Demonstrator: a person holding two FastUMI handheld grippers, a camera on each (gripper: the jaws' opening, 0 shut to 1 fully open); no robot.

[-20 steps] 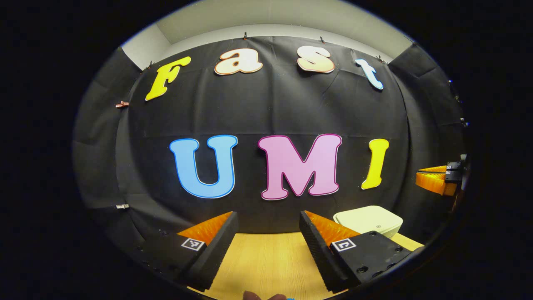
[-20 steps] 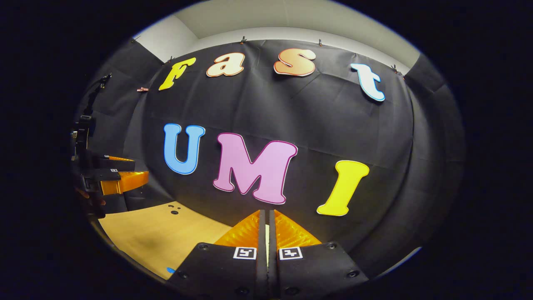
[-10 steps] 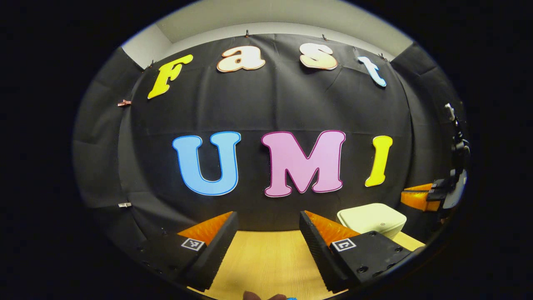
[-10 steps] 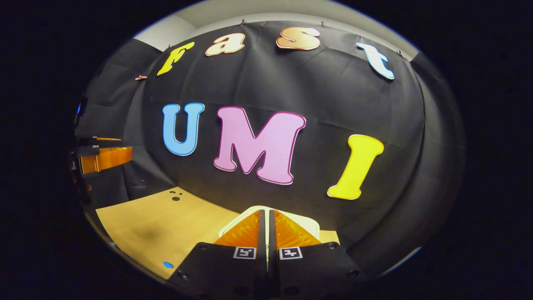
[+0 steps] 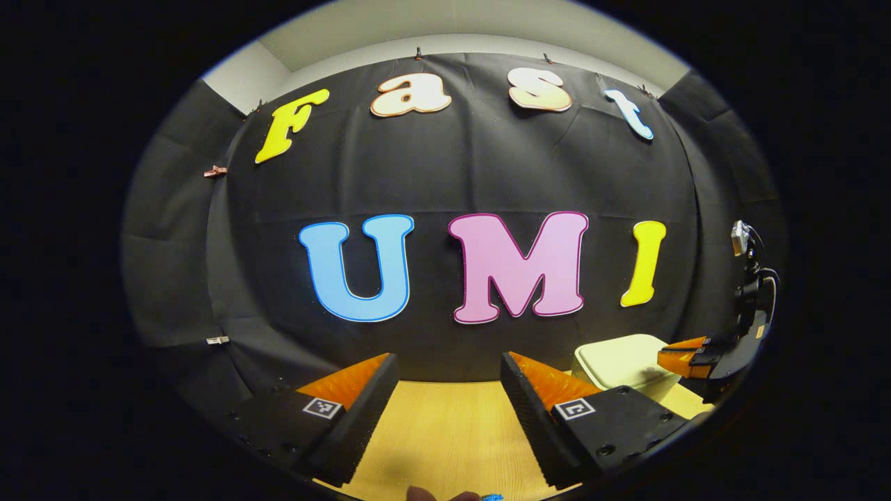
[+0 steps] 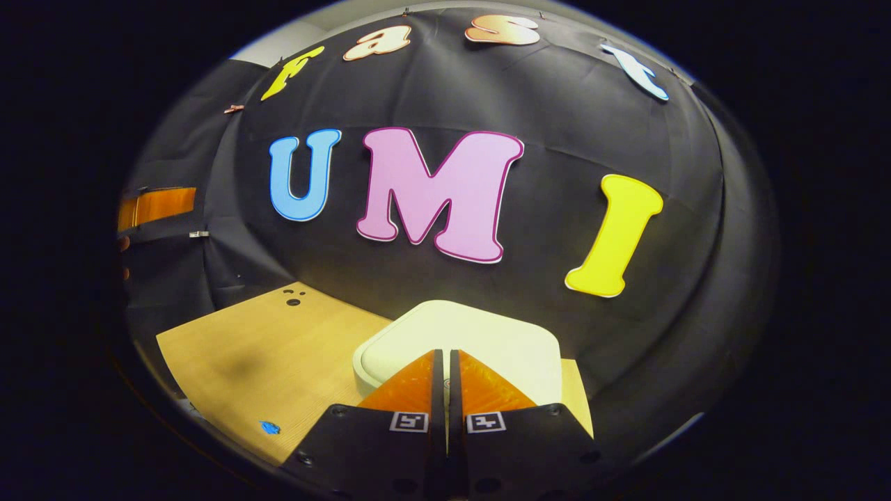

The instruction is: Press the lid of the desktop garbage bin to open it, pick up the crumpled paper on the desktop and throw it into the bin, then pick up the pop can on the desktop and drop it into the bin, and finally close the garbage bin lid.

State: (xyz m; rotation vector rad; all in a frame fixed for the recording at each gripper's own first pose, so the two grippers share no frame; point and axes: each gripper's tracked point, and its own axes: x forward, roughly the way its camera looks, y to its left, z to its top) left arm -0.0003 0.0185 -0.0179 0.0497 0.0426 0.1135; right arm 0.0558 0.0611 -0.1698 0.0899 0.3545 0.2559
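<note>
Presently I note my right gripper (image 6: 445, 358) closed empty above the bin lid (image 6: 459, 334) on the wooden desktop (image 6: 278, 362), left gripper (image 5: 449, 365) spread, holding nothing.

— What carries everything here?

— A light wooden table (image 6: 278, 362) set against the black cloth wall.

— What stands on it?

— A cream desktop garbage bin (image 6: 480, 334) with its lid down, near the back edge, also seen in the left gripper view (image 5: 619, 358).

— Anything else?

— A small blue scrap (image 6: 269, 427) lies near the front edge, and a few dark holes (image 6: 295, 297) mark the far left corner.
</note>
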